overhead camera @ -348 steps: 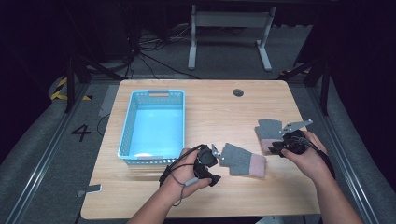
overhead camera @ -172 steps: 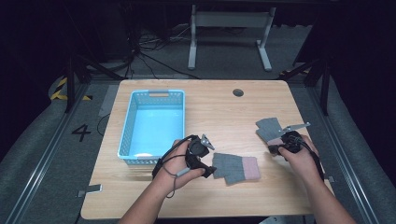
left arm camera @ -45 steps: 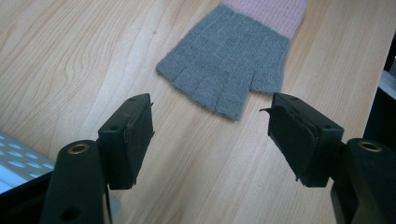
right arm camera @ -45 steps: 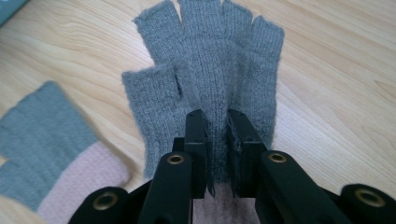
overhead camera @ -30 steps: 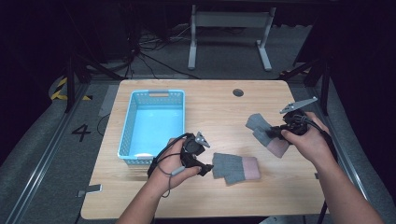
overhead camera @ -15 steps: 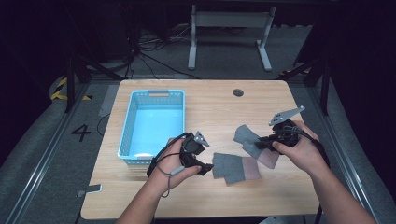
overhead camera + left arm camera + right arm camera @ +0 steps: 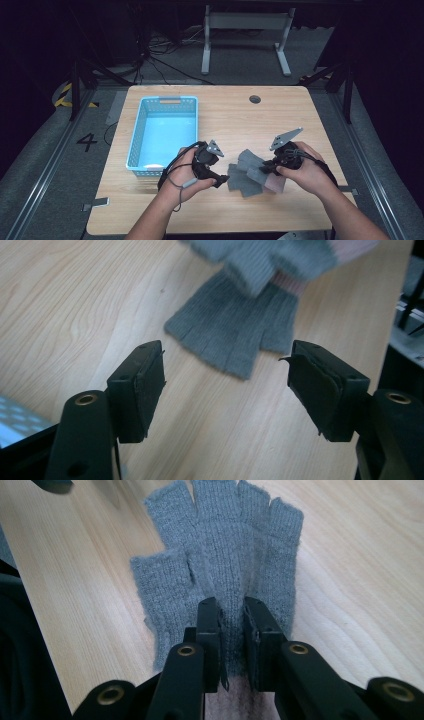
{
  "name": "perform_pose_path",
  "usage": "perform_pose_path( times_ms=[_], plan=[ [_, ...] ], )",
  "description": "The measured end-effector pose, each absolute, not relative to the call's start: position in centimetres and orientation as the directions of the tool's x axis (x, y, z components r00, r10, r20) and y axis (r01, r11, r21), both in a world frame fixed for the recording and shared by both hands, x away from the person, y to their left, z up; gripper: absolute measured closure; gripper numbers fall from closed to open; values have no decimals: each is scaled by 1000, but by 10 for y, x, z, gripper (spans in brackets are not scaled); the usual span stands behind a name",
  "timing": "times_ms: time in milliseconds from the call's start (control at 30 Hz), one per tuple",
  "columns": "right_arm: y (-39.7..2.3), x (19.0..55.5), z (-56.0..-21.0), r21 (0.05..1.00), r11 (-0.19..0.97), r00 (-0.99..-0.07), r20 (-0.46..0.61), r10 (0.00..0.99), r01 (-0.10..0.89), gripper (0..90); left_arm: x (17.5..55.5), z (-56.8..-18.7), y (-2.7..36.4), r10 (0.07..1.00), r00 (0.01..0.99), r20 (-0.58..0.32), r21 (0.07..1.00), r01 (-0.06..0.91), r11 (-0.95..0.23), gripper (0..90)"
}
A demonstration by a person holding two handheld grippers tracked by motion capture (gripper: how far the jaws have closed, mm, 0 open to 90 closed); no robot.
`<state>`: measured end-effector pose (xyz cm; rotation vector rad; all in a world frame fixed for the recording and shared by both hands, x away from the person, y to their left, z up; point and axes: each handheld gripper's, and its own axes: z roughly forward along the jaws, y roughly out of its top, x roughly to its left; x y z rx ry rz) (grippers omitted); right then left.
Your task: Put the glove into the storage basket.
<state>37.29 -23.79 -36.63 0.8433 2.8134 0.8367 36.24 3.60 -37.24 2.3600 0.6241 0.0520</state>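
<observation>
The right gripper [image 7: 231,645] is pinching one grey glove [image 7: 225,545] above the second glove [image 7: 240,182] near the table's [image 7: 225,115] front edge; the left gripper [image 7: 227,390] is gaping empty beside it. It's probably only pinching knit, so it could slip out and land crooked.

A basket [image 7: 165,135] sat on the left half of the table [image 7: 300,115], its near end just left of the left gripper [image 7: 220,179]. Right of that gripper, near the table's front edge, one glove [image 7: 242,184] lay flat on the wood, and a second glove [image 7: 252,167] overlapped it from the right (pinched in the right gripper [image 7: 267,169]). A round hole [image 7: 255,99] lay at the far edge, well behind both gloves.
</observation>
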Motion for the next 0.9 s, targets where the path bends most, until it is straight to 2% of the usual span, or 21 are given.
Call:
perform_pose_path(
  times_ms=[233,267,333,567,700,733,800,900],
  plan=[
    [-230,373,-380,505,726,-859,61,508,466,794,362,-370,38,448,887,-112,655,405,-638,370],
    [-227,373,-385,497,734,-862,58,504,463,794,362,-371,37,434,894,-111,650,396,-649,414],
    [-225,373,-388,492,731,-858,68,510,473,793,362,-371,37,433,894,-114,651,396,-647,425],
    [-220,371,-400,475,749,-866,60,496,462,789,363,-380,33,436,888,-145,583,433,-688,549],
    [-218,369,-410,460,762,-870,50,491,456,768,361,-385,28,429,885,-181,569,450,-688,605],
    [-217,368,-414,461,761,-870,50,491,456,740,361,-386,27,416,888,-197,570,449,-688,642],
    [-217,366,-415,472,759,-873,52,484,449,721,362,-388,26,402,891,-212,584,446,-678,657],
    [-219,364,-415,489,744,-868,59,493,455,680,362,-389,25,404,892,-201,583,441,-682,685]
  ],
)
